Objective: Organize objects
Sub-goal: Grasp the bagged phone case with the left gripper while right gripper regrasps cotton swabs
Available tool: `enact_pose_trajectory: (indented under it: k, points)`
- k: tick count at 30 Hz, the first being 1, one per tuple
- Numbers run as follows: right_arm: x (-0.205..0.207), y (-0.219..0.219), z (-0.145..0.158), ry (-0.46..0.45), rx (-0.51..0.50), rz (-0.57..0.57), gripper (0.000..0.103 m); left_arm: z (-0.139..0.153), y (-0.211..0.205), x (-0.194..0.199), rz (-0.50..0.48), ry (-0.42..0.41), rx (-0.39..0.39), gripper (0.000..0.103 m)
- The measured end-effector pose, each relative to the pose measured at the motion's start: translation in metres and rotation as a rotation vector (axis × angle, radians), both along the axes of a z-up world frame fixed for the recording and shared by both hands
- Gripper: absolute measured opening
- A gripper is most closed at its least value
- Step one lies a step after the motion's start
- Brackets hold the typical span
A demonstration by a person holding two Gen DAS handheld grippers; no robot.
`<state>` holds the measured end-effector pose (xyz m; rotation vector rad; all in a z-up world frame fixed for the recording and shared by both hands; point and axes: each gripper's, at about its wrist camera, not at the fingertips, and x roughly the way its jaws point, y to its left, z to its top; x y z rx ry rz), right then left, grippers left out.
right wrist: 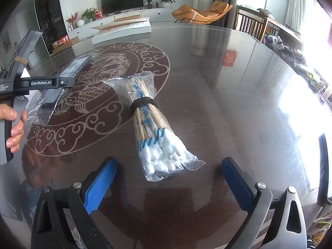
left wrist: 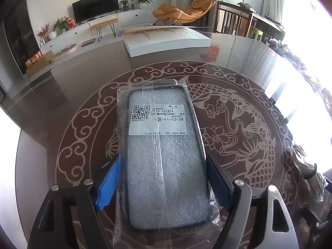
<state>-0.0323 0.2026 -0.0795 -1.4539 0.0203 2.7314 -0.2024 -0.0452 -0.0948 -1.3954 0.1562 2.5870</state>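
The left gripper [left wrist: 164,184] points steeply down at a bagged phone case [left wrist: 164,151] lying flat on the table. Its two blue pads [left wrist: 108,186] sit against the long edges of the case, one on each side, with the clear bag crumpled around them. The jaws look part-closed and snug on the case, so the case appears to be gripped, though it has not left the tabletop. A white label with a QR code [left wrist: 157,119] is stuck on the upper half of the bag.

In the right wrist view, the person's hand [right wrist: 14,124] grips the handle of that left tool at the far left, with the case under its fingers.

The right gripper [right wrist: 169,184] hovers with its jaws spread wide and nothing between them. Just ahead of it lies a clear bag of cotton swabs [right wrist: 151,124] with wooden sticks, bound at the middle by a dark band [right wrist: 144,103], the white tips pointing toward the gripper. The swabs lie well apart from the phone case.

Both packets rest on a dark glossy round table [right wrist: 228,103] inlaid with a pale fish-and-cloud medallion [left wrist: 238,128]. A shallow white box [left wrist: 168,39] sits at the far side of the table. Behind it are a television, plants and an orange lounge chair.

The step in hand seems to be picking up the phone case. The next move likely calls for a firm hold on the slippery bag, then a clean lift and carry, probably toward the white box, though the destination cannot be told. The right gripper would have to advance and close before it could take the swabs.
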Motion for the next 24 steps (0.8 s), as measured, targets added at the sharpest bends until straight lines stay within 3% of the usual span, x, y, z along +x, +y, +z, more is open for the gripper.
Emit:
enact_pose_trajectory:
  k: [24]
  points:
    - [0.000, 0.000, 0.000, -0.001, 0.001, -0.002, 0.102, 0.002, -0.017, 0.113, 0.014, -0.001, -0.001, 0.076]
